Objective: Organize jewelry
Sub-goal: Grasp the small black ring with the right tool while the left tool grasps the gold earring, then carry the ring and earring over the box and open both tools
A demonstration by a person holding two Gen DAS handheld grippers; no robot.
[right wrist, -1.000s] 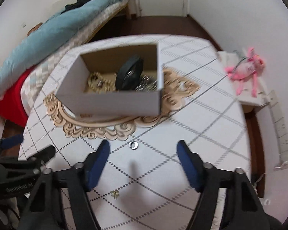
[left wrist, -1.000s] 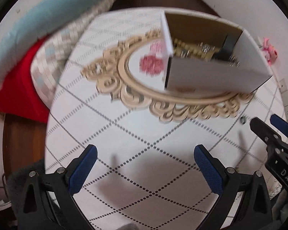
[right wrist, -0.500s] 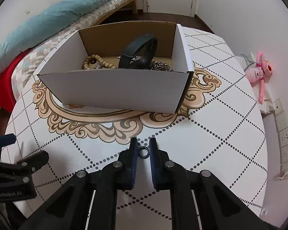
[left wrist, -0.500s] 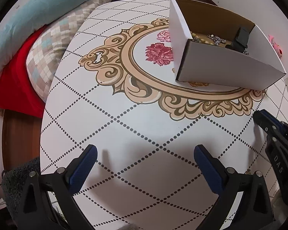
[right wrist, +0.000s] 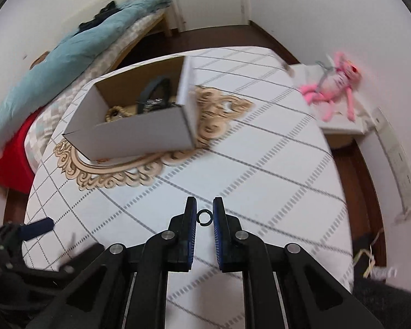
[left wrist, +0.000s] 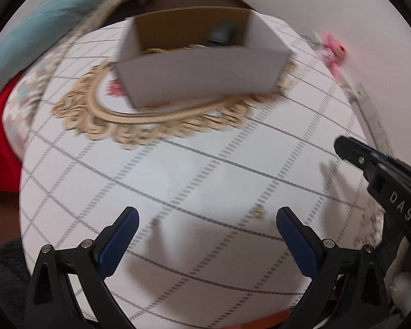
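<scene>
Right gripper [right wrist: 204, 215] nearly closed, pinching small dark ring [right wrist: 204, 217] by its edges; thin hold, ring could pop out w/ any jolt before cardboard box [right wrist: 139, 115]; left gripper [left wrist: 207, 235] wide open, empty, gold earring [left wrist: 258, 212] loose nr table's [left wrist: 178, 178] near edge.

Your table [right wrist: 274, 164] is white, crossed by a grey dotted diamond grid, with a tan scrollwork oval around a red flower — the box [right wrist: 139, 134] on it is white outside, brown cardboard inside. Your claws wear blue pads [left wrist: 117, 244] on black arms. A pink plush toy [right wrist: 334, 82] lies beyond; the bed's blanket [right wrist: 68, 63] is pale teal.
</scene>
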